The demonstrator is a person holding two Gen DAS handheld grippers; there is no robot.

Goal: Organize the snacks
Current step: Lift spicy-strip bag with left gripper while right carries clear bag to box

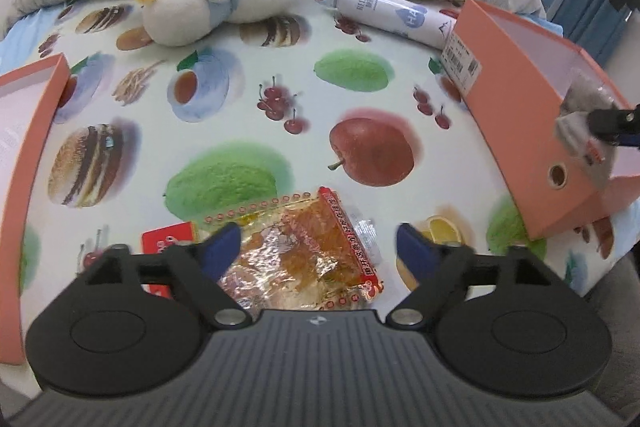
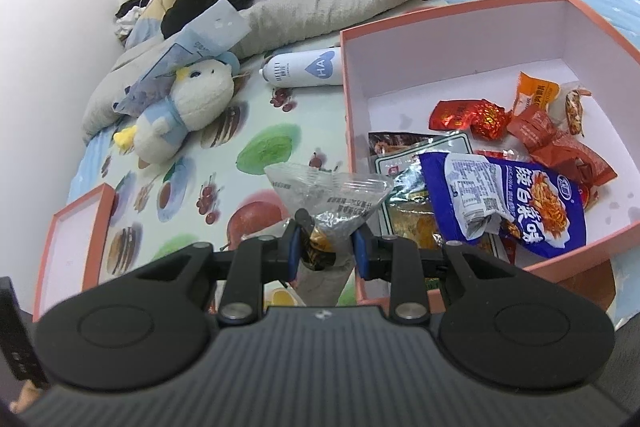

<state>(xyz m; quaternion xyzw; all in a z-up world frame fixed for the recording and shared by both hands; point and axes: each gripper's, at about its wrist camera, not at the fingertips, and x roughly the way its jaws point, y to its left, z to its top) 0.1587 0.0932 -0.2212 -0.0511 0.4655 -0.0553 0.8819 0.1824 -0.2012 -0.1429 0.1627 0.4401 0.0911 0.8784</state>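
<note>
Bedsheet (image 1: 280,75) mid-area is open; box lid (image 1: 24,131) at left edge, pink box (image 2: 460,23) at right, holding a blue packet (image 2: 516,199) and red wrappers. Left gripper (image 1: 318,247) jaws spread wide over an orange-clear snack packet (image 1: 304,251) near bed edge, not pinching. Right gripper (image 2: 326,251) clamps a clear-silver packet (image 2: 332,195) just left of the box wall.

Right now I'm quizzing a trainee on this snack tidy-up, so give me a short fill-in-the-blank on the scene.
1. The right gripper is shut on a ____ packet.
2. The left gripper hangs ____ over the orange snack.
3. The blue packet lies in the ____.
4. The plush toy lies beside a white ____.

Answers: clear; open; box; bottle
</note>
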